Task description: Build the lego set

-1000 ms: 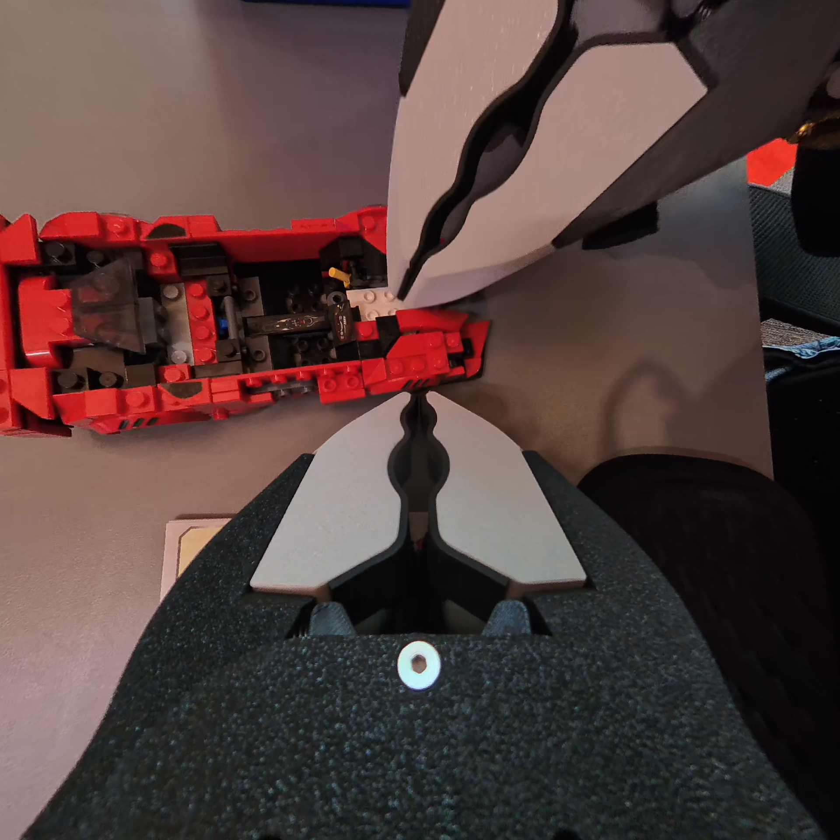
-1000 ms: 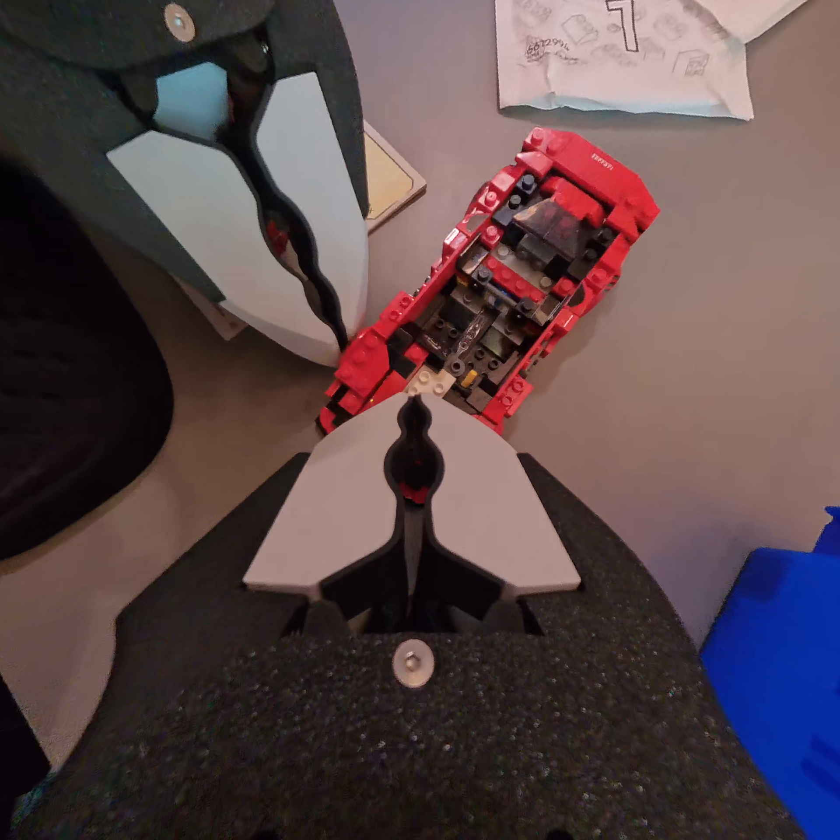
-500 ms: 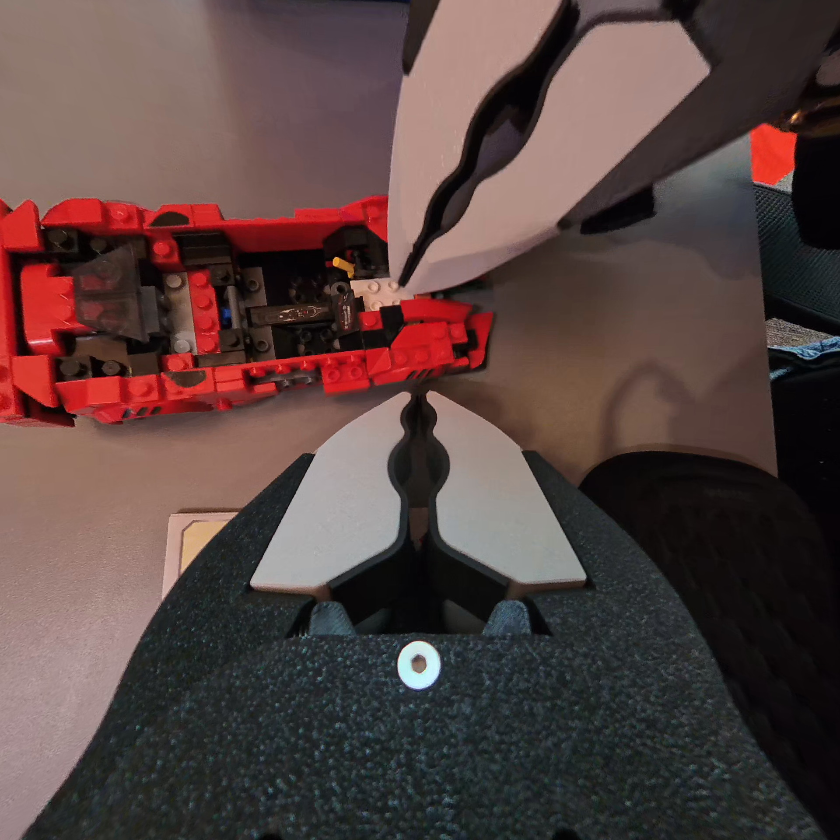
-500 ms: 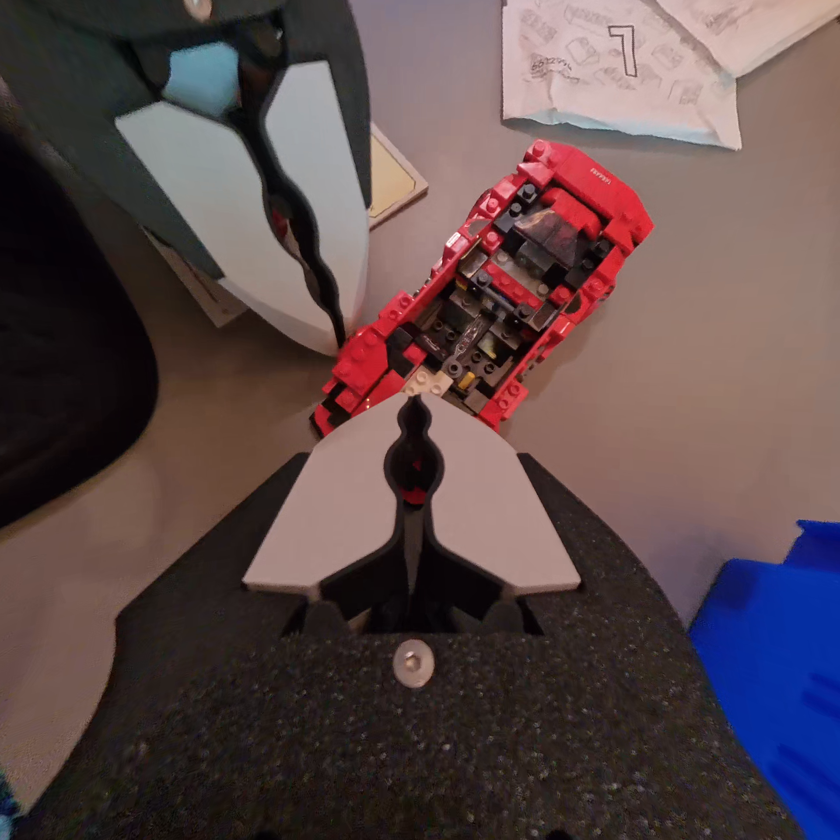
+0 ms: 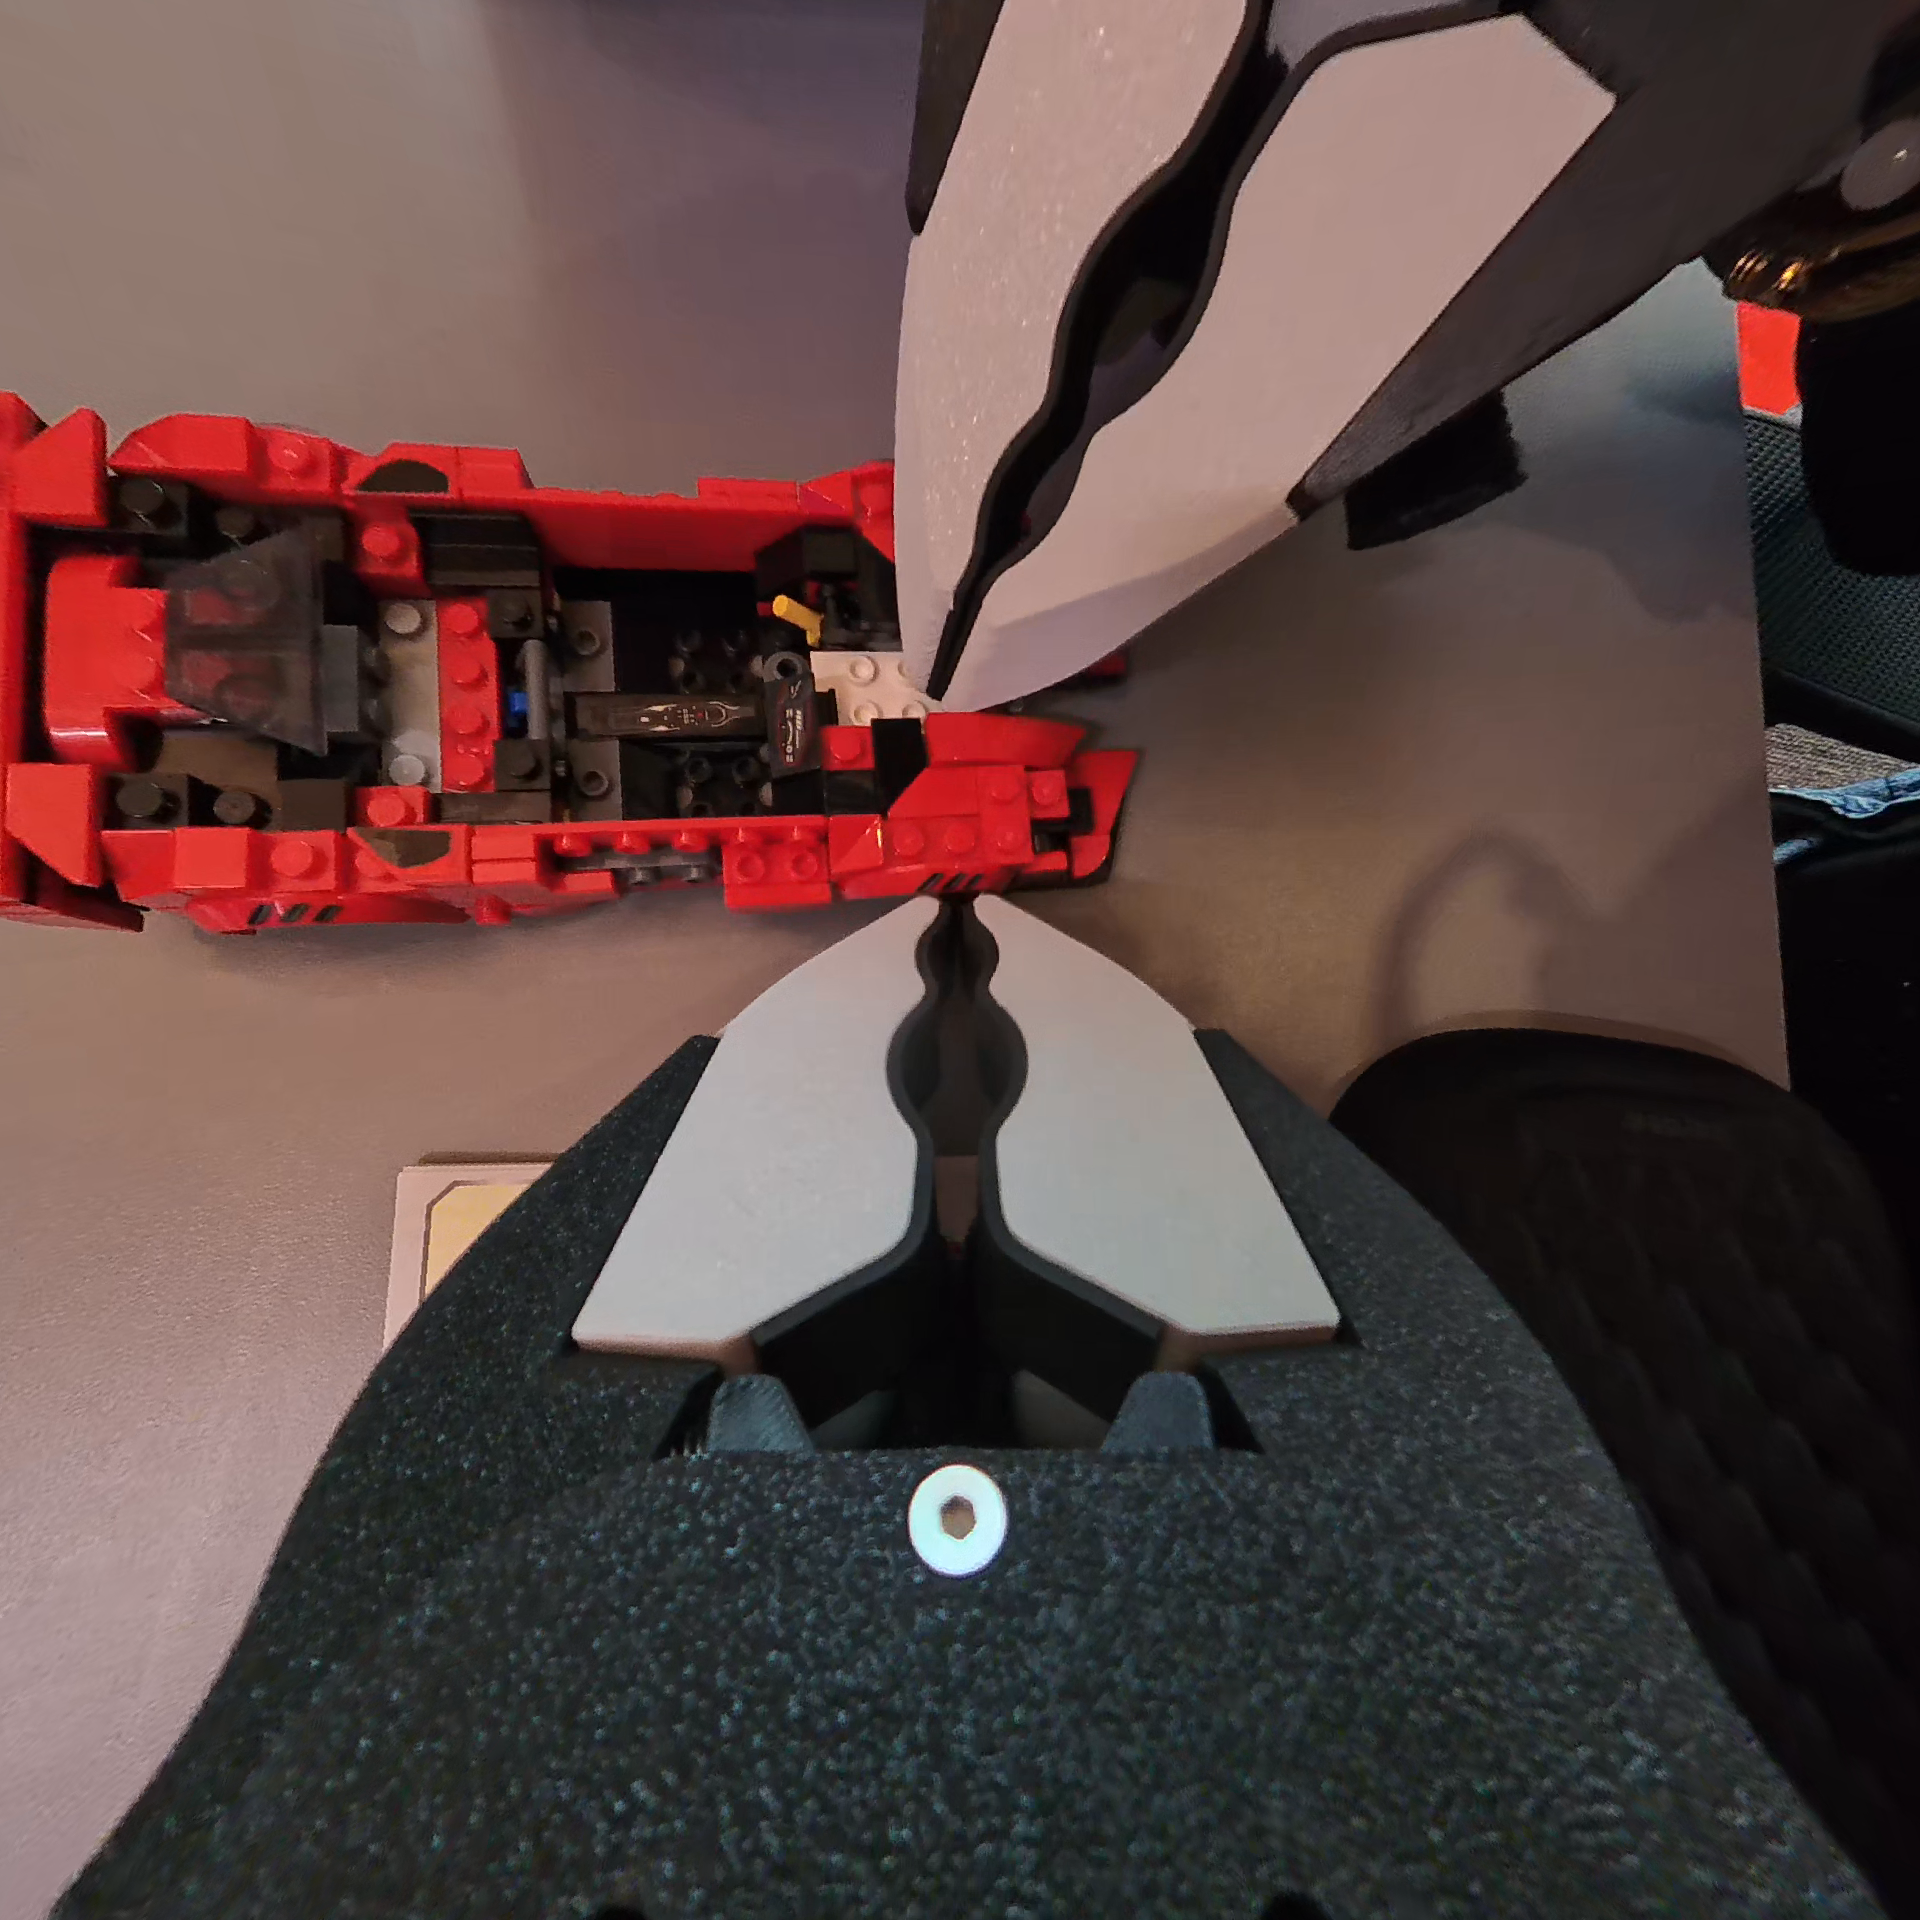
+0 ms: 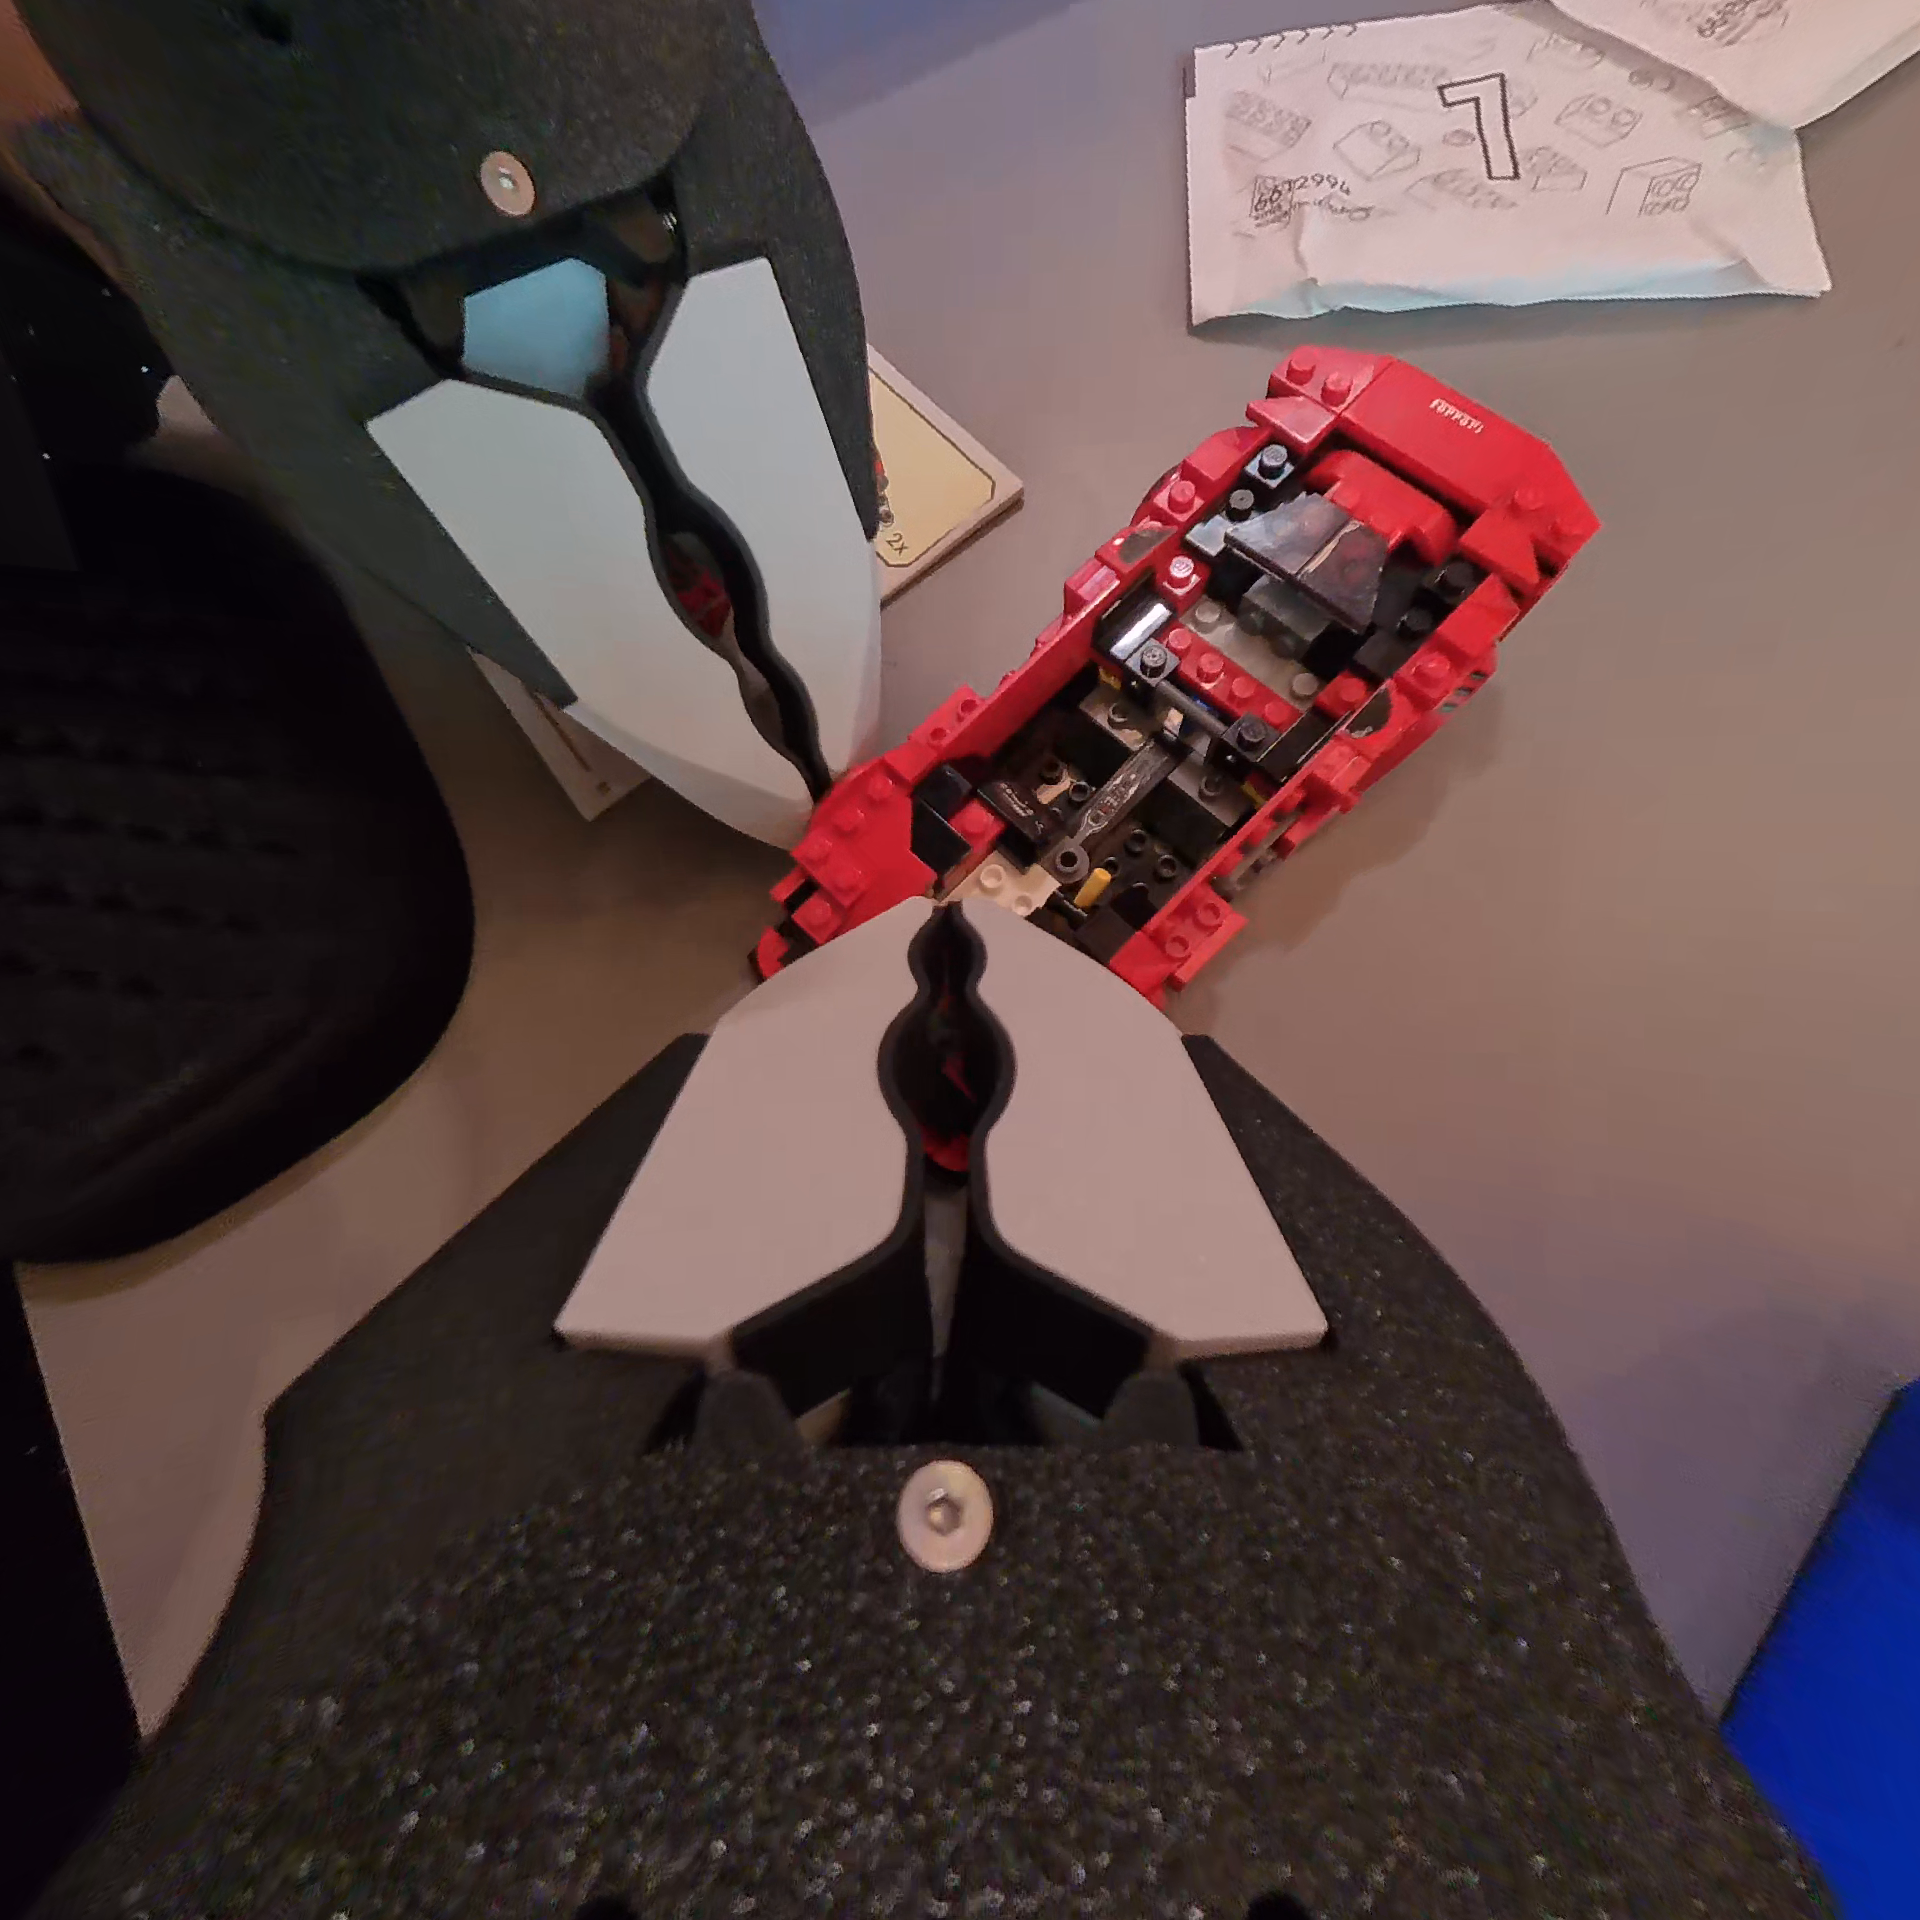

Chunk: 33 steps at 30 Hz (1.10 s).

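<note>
The half-built red lego car lies flat on the grey table, the closed, empty left gripper at its side and the closed right gripper at its white plate (light, rigid, liable to shed bricks; I'd pinch the solid flanks).

Lego car: lies on the table, open top upward. Left gripper: tips at one side of the car's end. Right gripper: tips over the same end, above a small plate. Printed paper bag: beyond the car. Card: under the left gripper. Bin: right edge.
</note>
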Each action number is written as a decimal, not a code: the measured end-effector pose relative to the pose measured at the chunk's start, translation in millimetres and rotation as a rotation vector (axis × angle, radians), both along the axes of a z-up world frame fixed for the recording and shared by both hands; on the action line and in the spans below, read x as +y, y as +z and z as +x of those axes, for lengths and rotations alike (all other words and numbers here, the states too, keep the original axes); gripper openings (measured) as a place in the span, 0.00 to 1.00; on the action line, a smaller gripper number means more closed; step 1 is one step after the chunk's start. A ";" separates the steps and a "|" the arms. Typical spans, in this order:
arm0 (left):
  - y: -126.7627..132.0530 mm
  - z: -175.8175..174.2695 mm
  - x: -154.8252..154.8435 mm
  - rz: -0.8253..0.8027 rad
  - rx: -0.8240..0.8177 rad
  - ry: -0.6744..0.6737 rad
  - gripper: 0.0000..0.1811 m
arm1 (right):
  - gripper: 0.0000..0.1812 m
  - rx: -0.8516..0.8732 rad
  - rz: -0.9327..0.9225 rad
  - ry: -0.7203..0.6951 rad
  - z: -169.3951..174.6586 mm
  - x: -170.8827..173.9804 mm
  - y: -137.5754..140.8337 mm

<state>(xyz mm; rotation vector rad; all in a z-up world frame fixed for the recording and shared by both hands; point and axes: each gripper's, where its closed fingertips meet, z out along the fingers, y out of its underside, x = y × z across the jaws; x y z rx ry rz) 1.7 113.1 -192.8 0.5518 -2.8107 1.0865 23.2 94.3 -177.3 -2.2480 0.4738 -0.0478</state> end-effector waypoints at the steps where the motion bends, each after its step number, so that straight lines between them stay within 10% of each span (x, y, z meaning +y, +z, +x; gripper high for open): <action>1: -0.3 -0.1 0.2 0.001 0.001 0.000 0.00 | 0.00 0.000 -0.005 -0.003 0.0 -0.1 0.0; 33: -1.4 -0.2 -0.3 0.003 0.003 -0.016 0.00 | 0.00 -0.024 -0.002 0.037 -4.2 8.3 9.2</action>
